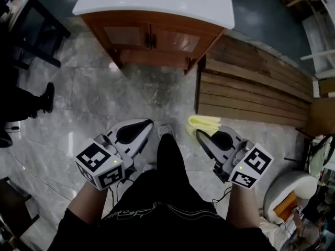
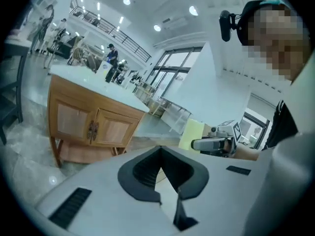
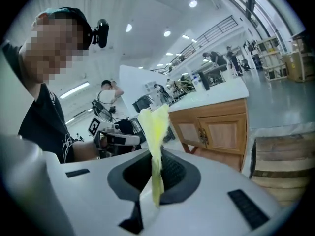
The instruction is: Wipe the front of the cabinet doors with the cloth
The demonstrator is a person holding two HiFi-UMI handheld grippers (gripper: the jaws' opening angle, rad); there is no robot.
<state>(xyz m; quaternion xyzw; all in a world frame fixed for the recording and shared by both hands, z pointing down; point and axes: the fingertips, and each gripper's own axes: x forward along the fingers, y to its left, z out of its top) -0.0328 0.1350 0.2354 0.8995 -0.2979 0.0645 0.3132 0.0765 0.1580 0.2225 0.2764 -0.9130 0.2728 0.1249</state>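
Note:
The wooden cabinet (image 1: pixel 152 38) with two doors and a white top stands ahead across the marble floor; it also shows in both gripper views (image 2: pixel 93 127) (image 3: pixel 216 127). My right gripper (image 1: pixel 200 134) (image 3: pixel 156 157) is shut on a yellow cloth (image 1: pixel 204 123) (image 3: pixel 155 129), which sticks up out of its jaws. My left gripper (image 1: pixel 148 123) (image 2: pixel 160 151) is level with it on the left, jaws together with nothing between them. Both are held low over my black-clad legs, well short of the doors.
A stack of wooden planks (image 1: pixel 251 88) lies to the right of the cabinet. Dark furniture (image 1: pixel 36 30) and another person's shoe (image 1: pixel 48 95) are at the left. A white and orange object (image 1: pixel 290 192) sits at the lower right.

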